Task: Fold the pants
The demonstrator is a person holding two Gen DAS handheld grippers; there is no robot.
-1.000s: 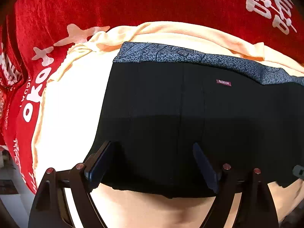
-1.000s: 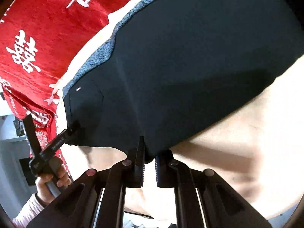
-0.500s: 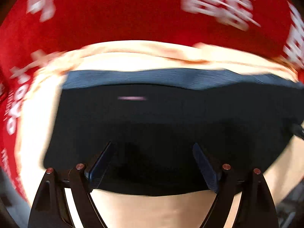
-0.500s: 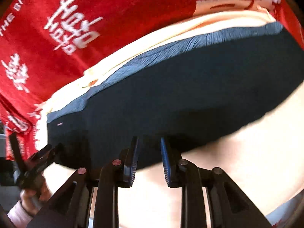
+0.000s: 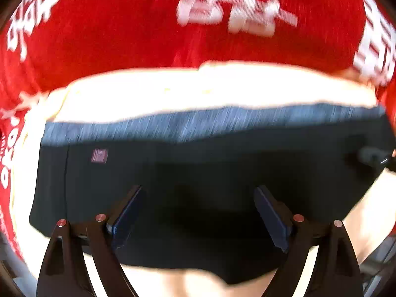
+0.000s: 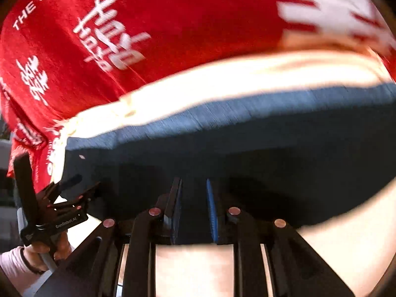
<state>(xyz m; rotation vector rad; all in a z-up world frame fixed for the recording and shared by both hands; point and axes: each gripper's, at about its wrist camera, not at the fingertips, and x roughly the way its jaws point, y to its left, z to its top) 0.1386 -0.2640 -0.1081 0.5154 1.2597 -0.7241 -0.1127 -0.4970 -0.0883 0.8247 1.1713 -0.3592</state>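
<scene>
Black pants (image 5: 198, 173) with a grey-blue waistband (image 5: 198, 123) and a small pink label (image 5: 99, 155) lie folded flat on a cream cloth (image 5: 198, 91). My left gripper (image 5: 198, 198) is open, its fingers spread wide over the near edge of the pants. My right gripper (image 6: 193, 193) is open with a narrow gap over the near edge of the pants (image 6: 247, 160), holding nothing. The left gripper also shows at the left of the right wrist view (image 6: 74, 188), over the pants' left corner.
A red blanket (image 5: 123, 37) with white characters lies under and beyond the cream cloth. It fills the top of the right wrist view (image 6: 173, 24). The person's hand (image 6: 37, 250) holds the left gripper at lower left.
My right gripper has let go of the pants edge and opened slightly. Both views have swung, so the pants lie flatter and farther from the cameras. My left gripper stays open.
</scene>
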